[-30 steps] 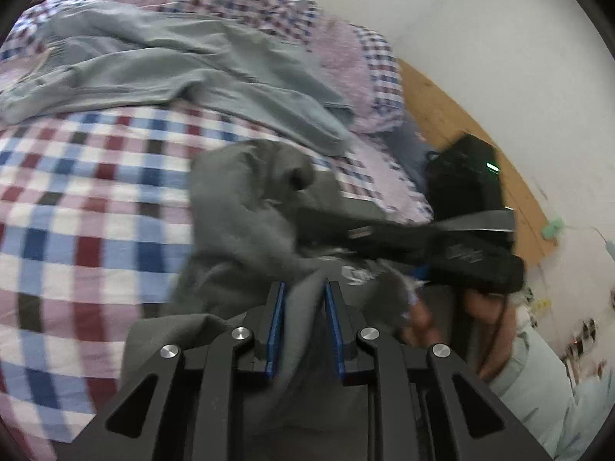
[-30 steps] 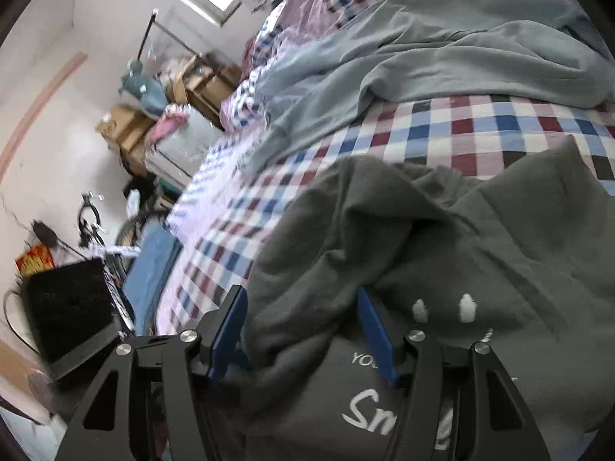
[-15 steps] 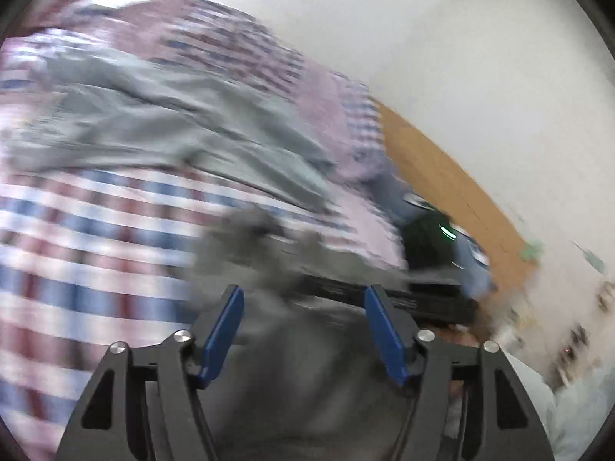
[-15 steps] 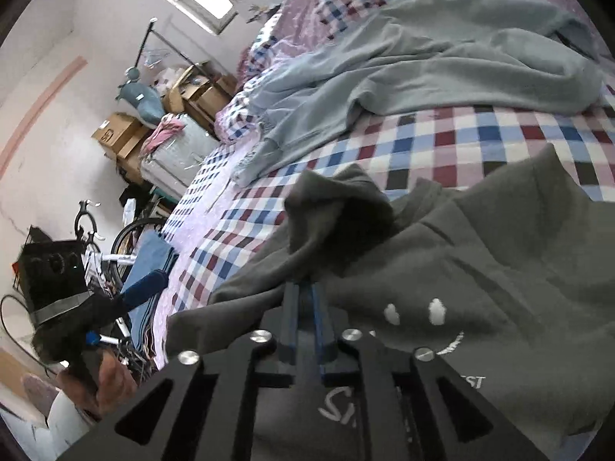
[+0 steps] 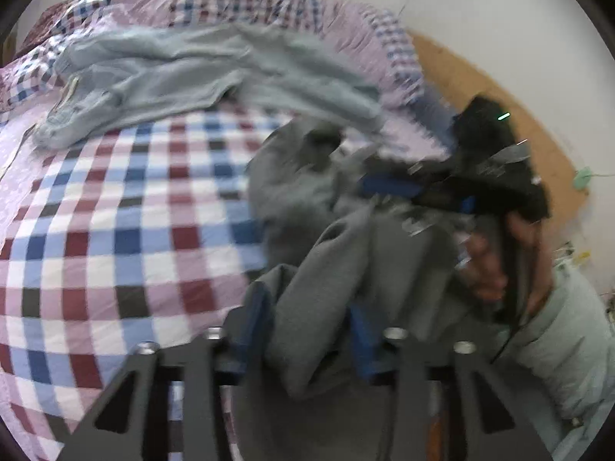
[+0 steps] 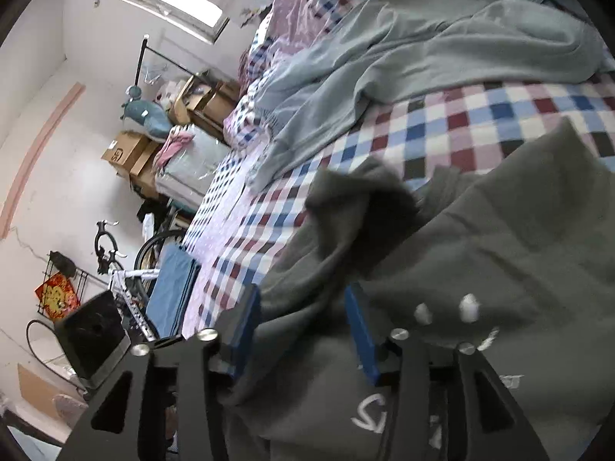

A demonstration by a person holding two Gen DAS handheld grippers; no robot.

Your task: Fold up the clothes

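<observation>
While the dark grey sweatshirt (image 6: 480,269) lies bunched on the checked bed (image 5: 115,230), folding is barely begun. Left tool (image 5: 307,330) has just been closing around a fold; right tool (image 6: 303,330) has just been opening, cloth between. Light grey garment (image 5: 192,77) untouched.

A dark grey sweatshirt (image 6: 480,253) with white print is seen crumpled at the near edge of the bed. A light grey-blue garment (image 5: 200,73) is spread rumpled farther back.
</observation>
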